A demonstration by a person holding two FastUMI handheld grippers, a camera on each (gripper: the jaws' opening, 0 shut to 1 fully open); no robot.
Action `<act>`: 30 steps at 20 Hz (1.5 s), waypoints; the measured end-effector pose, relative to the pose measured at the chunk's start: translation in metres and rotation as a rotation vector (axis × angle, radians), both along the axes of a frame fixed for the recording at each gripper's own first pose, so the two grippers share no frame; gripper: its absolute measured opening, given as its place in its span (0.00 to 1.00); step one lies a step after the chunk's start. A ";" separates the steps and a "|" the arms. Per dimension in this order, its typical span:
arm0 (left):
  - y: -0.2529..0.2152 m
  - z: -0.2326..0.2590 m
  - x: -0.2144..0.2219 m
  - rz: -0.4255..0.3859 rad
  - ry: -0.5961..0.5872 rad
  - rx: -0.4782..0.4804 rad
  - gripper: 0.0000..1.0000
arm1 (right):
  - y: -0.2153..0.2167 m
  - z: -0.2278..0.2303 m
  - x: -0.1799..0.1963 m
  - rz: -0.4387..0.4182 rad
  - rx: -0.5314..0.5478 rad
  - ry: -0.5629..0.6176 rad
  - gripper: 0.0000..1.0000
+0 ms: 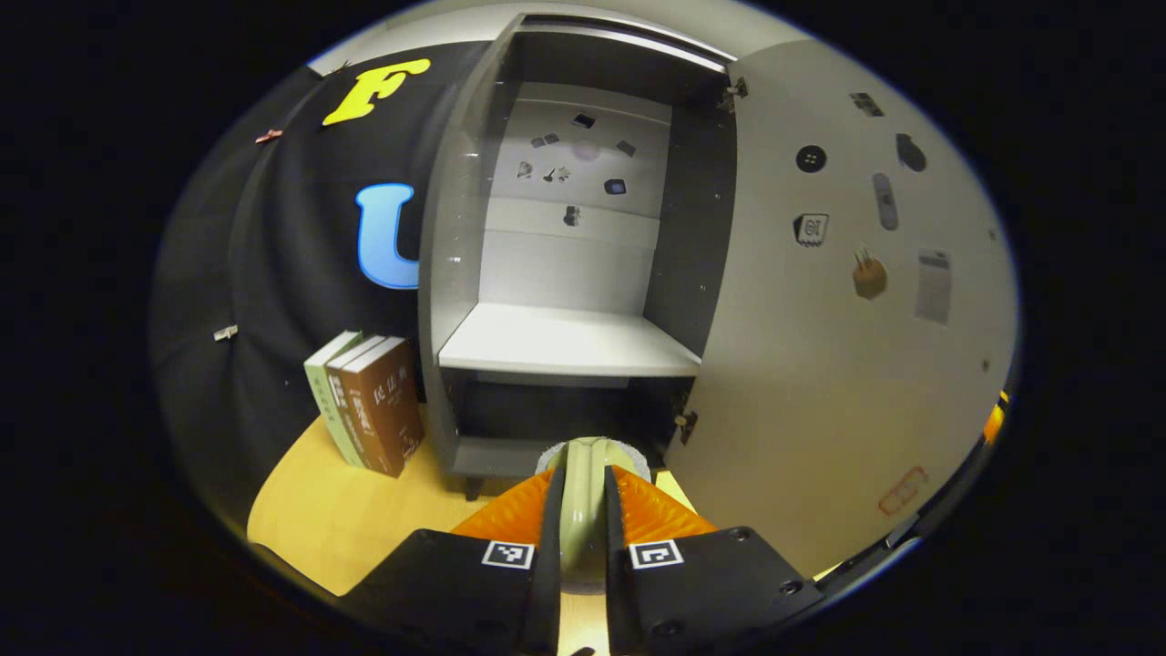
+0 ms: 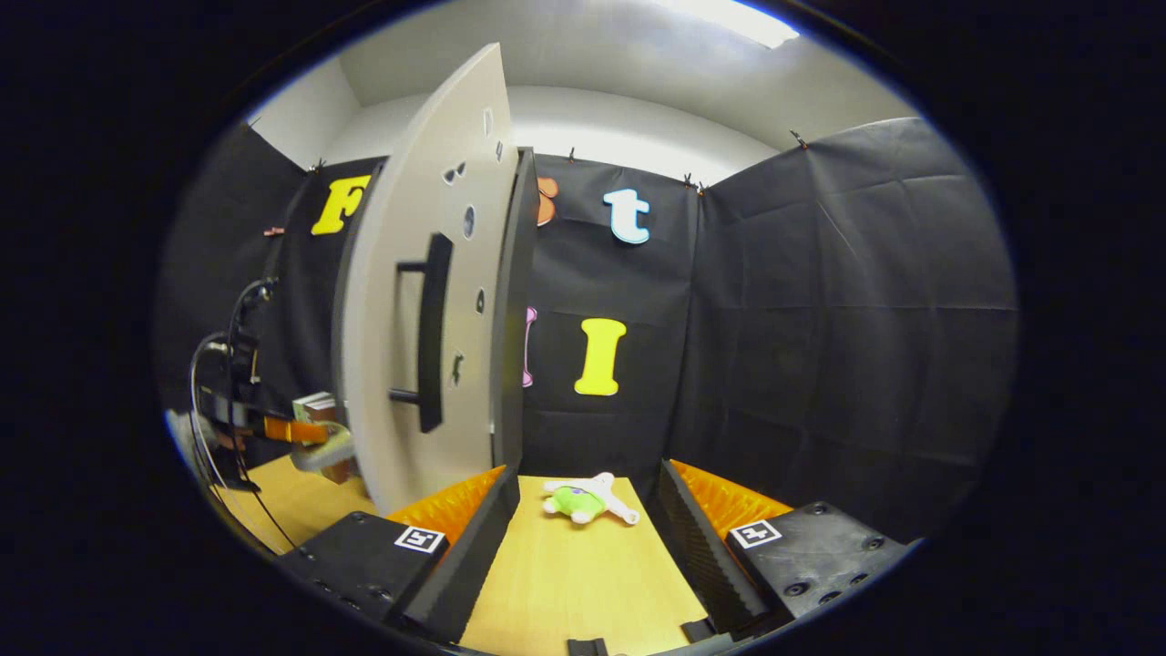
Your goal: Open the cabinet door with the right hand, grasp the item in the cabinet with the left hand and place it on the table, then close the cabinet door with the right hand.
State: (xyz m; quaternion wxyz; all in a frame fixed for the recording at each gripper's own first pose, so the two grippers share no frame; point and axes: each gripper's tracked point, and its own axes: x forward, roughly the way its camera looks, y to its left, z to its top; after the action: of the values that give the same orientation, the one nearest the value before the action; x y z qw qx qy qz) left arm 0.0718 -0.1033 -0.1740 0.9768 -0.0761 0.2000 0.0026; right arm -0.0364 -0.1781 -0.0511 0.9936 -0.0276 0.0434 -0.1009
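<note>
The grey cabinet (image 1: 455,273) stands open, its white shelf (image 1: 565,339) and lower bay bare. Its door (image 1: 820,364) is swung wide to the right. My left gripper (image 1: 583,466) is shut on a pale green bowl-like item (image 1: 583,519) with a speckled grey rim, held just in front of the lower bay above the table (image 1: 319,519). In the right gripper view the door (image 2: 392,383) with its dark bar handle (image 2: 430,333) stands edge-on at the left. Beyond it the left gripper (image 2: 305,435) carries the item (image 2: 326,456). My right gripper (image 2: 585,474) is open, low over the table, apart from the door.
Three upright books (image 1: 369,401) lean beside the cabinet's left wall. A small green and white plush toy (image 2: 583,499) lies on the wooden table (image 2: 565,583) ahead of the right gripper's fingers. Black cloth walls close the booth behind and to the right.
</note>
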 end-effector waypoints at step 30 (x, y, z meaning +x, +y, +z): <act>-0.064 -0.273 -0.097 0.122 0.185 0.022 0.41 | -0.020 -0.057 0.028 0.083 -0.061 0.060 0.98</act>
State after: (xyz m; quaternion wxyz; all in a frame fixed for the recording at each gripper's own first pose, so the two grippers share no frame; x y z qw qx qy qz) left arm -0.0251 -0.1674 -0.4467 0.9531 -0.0767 0.2841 0.0710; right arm -0.0084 -0.1985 -0.1085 0.9938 -0.0626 0.0691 -0.0599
